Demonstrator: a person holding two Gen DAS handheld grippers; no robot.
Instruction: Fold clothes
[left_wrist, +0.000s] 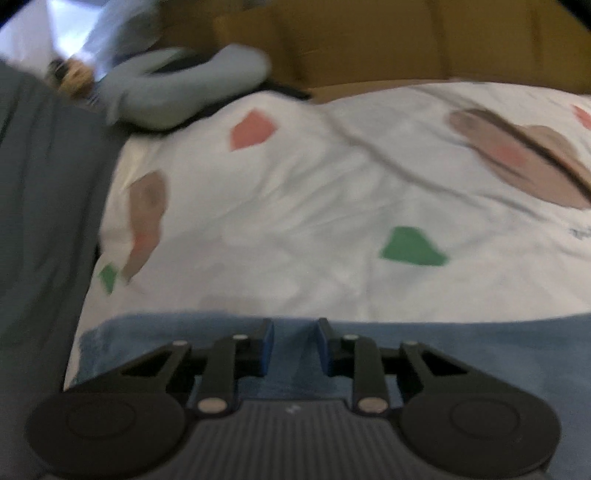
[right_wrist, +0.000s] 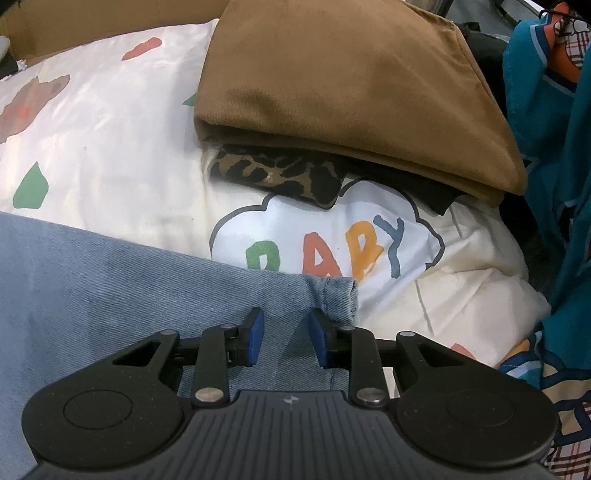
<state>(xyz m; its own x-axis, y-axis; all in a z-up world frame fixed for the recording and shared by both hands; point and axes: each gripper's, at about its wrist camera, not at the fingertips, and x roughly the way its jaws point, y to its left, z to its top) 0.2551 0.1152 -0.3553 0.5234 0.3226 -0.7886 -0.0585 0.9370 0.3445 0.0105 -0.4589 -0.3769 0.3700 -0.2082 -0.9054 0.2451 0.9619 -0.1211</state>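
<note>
A light blue denim garment (right_wrist: 110, 280) lies flat on a white printed bed sheet (right_wrist: 110, 129). It also shows in the left wrist view (left_wrist: 461, 354) along the bottom. My right gripper (right_wrist: 285, 332) is open, with its blue pads just over the denim near its hemmed corner (right_wrist: 332, 295). My left gripper (left_wrist: 294, 343) is open over the denim's far edge, with cloth showing between the pads. Neither gripper holds anything. The left wrist view is blurred.
A folded brown garment (right_wrist: 351, 96) lies on a leopard-print piece (right_wrist: 280, 173) at the back right. Teal patterned cloth (right_wrist: 554, 147) hangs at the right. A pale blue garment (left_wrist: 177, 88) lies at the far left, and grey cloth (left_wrist: 44, 203) borders the sheet's left.
</note>
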